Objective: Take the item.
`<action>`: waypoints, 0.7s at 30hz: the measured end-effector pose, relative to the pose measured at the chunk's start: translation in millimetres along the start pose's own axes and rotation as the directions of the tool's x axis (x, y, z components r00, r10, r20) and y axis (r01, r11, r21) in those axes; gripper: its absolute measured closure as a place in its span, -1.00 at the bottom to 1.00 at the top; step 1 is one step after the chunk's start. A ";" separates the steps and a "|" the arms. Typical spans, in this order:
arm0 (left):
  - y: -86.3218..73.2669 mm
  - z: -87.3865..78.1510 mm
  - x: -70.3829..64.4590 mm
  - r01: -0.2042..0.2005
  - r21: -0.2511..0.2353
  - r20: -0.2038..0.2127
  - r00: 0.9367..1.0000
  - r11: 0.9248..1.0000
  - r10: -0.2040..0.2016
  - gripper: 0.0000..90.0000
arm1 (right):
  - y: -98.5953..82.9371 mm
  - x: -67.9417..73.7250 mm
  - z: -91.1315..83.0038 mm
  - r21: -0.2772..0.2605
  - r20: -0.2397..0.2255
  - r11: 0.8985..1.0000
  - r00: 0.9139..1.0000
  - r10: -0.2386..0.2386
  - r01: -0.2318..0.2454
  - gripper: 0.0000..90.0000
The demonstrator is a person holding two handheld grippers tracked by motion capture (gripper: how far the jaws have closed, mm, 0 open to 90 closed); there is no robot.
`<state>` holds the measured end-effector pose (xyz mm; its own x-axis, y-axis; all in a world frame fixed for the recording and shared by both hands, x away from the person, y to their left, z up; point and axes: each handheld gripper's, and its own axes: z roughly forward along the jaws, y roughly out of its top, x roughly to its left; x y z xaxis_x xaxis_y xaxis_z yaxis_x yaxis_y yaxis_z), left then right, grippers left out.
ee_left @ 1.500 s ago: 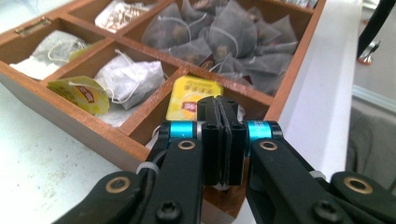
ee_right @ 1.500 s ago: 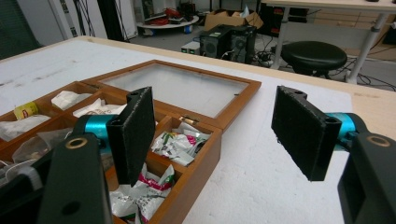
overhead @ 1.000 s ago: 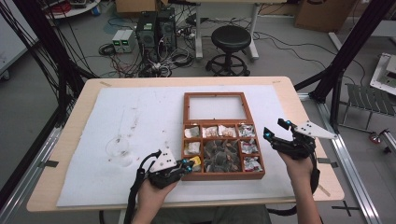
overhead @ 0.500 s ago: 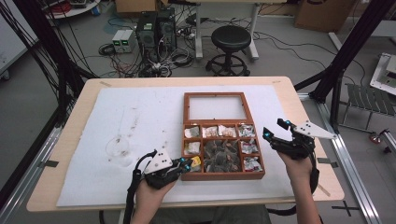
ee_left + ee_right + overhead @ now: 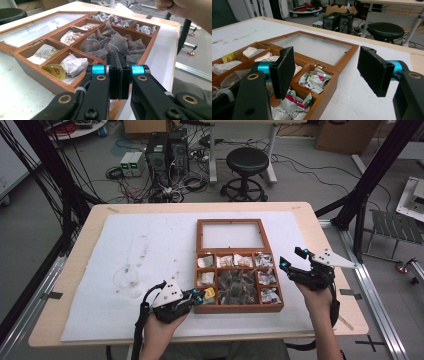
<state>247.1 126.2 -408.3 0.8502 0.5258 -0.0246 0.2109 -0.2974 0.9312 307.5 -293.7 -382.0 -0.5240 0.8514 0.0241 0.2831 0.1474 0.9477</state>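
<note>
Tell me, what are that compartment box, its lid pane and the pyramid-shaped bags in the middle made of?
The box looks like reddish-brown wood with a smooth, slightly glossy finish; grain shows along its walls. The lid pane seems to be frosted glass or plastic, pale and cloudy. The pyramid bags look like fine translucent mesh, dark contents showing through, with white strings.

Open wooden tea box [image 5: 239, 307] sits between left tool [image 5: 198, 295] and right tool [image 5: 291, 258].
</note>
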 end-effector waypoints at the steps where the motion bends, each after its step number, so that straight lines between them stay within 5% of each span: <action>1: 0.0 -0.2 0.0 0.001 -0.001 -0.001 1.000 1.000 -0.001 0.99 | 0.1 0.5 0.3 0.002 -0.003 1.000 1.000 0.001 -0.001 -0.31; 21: 0.6 -5.0 0.1 0.006 -0.021 -0.016 1.000 1.000 -0.006 0.99 | 1.7 1.1 1.4 -0.003 -0.001 1.000 1.000 -0.006 0.006 -0.31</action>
<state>244.9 130.1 -405.9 0.8409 0.5406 -0.0240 0.2053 -0.2776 0.9385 308.5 -291.8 -380.8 -0.5263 0.8501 0.0184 0.2774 0.1513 0.9488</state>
